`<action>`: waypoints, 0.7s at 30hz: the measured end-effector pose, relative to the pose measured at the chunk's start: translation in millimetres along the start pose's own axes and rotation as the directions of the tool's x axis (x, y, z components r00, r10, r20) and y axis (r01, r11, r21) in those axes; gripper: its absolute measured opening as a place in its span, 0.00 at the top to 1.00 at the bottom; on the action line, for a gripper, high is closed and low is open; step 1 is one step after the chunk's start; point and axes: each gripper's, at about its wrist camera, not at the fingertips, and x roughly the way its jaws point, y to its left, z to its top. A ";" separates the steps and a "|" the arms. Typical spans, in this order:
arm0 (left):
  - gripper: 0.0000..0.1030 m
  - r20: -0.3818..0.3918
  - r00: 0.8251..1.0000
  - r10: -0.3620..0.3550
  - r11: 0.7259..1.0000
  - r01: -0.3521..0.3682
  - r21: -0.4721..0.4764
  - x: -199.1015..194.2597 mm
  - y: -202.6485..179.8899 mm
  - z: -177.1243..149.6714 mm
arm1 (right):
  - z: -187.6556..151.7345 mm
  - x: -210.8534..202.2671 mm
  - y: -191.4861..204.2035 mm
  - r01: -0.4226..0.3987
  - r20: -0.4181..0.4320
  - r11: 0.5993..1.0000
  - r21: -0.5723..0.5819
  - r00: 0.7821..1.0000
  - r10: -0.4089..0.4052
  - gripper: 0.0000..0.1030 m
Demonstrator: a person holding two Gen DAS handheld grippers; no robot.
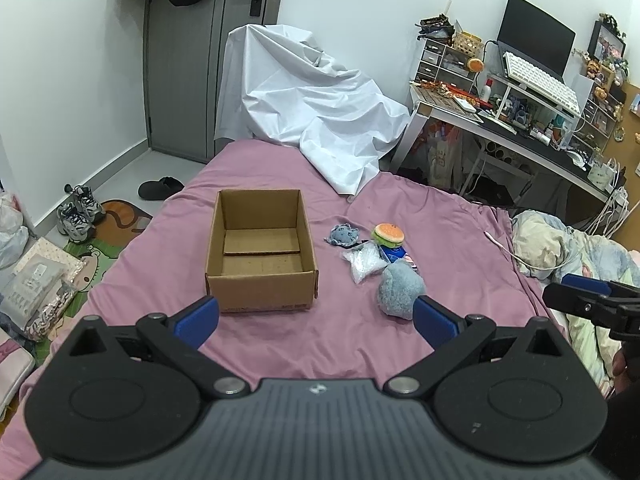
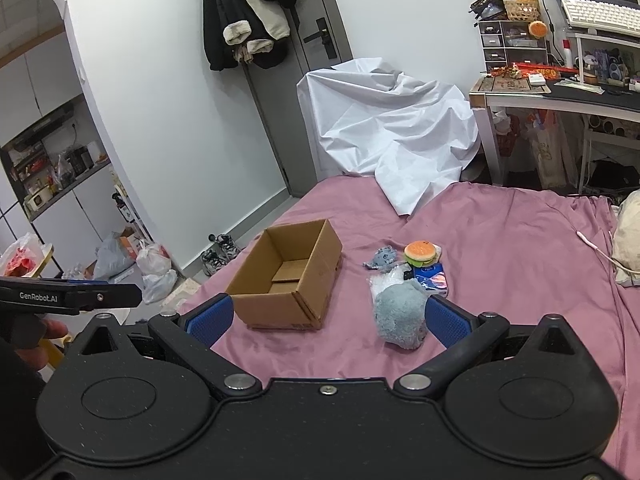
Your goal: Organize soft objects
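On my left: left gripper [image 1: 316,318], "GenRobot.AI" printed on its side in the right wrist view, jaws spread wide, empty, above the pink bedsheet [image 1: 280,344]. Next: cardboard box [image 1: 261,251], open-topped, empty, label on its near wall unreadable. Right of the box, clustered: small blue-grey plush [image 1: 343,235], burger plush [image 1: 387,234], clear plastic bag [image 1: 366,265], blue packet [image 2: 431,278] with print I cannot read, fuzzy blue plush [image 2: 400,314]. Right gripper [image 2: 328,320]: fingers spread, holding nothing, near the fuzzy plush.
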 end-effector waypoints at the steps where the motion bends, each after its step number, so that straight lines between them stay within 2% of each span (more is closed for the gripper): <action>1: 0.01 0.000 1.000 -0.003 1.000 0.003 -0.003 0.7 0.1 -0.2 | 0.1 0.2 0.7 0.004 -0.002 1.000 -0.003 1.000 -0.004 0.00; 16: 0.01 -0.012 0.999 -0.049 0.999 0.049 0.012 25.8 -6.5 -5.3 | -8.9 16.1 -10.0 0.026 -0.035 1.000 -0.002 0.999 -0.026 0.00; 21: 0.01 -0.020 0.998 -0.067 0.998 0.068 0.019 39.8 -12.9 -6.0 | -13.2 26.1 -22.3 0.060 -0.031 0.998 0.021 0.998 -0.059 0.00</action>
